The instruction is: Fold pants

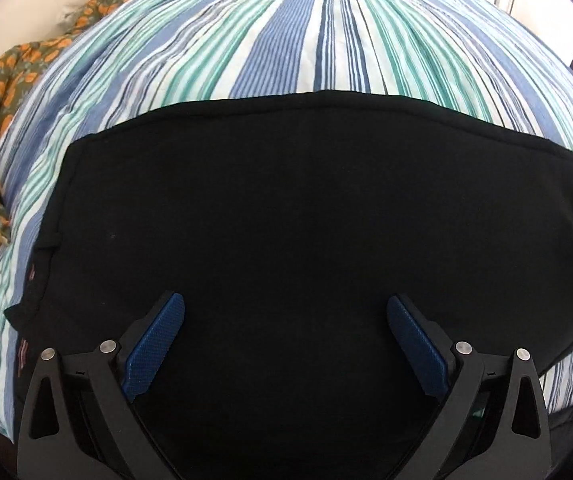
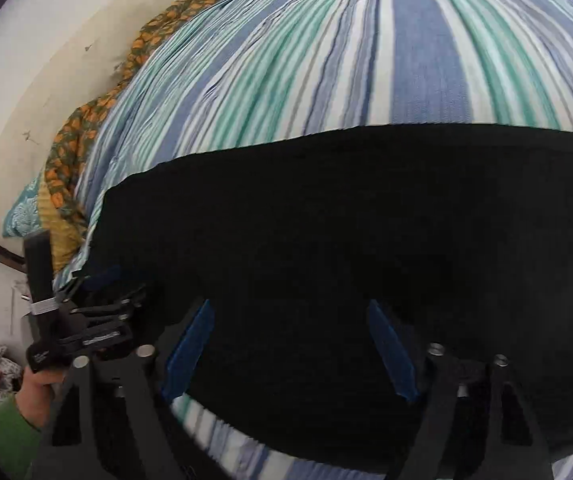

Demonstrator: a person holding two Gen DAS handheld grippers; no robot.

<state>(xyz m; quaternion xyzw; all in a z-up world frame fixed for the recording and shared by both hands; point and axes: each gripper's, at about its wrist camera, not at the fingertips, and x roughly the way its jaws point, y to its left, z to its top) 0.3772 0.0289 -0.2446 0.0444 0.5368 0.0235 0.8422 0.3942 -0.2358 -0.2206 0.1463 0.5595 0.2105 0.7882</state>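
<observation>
Both jaws open above pants (image 1: 286, 220)

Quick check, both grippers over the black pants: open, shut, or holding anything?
Left gripper: open, fingers spread above the black pants, nothing between them.
Right gripper: open, fingers apart over the pants, gripping nothing.

L gripper (image 1: 285, 308) points down, blue pads (image 1: 154, 344) far apart, nothing between. R gripper (image 2: 289, 316) also tips down, jaws apart, nothing pinched, pic a bit blurry. In R view, the left hand (image 2: 40, 390) w/ green sleeve (image 2: 6, 432) holds the other tool's handle.
</observation>
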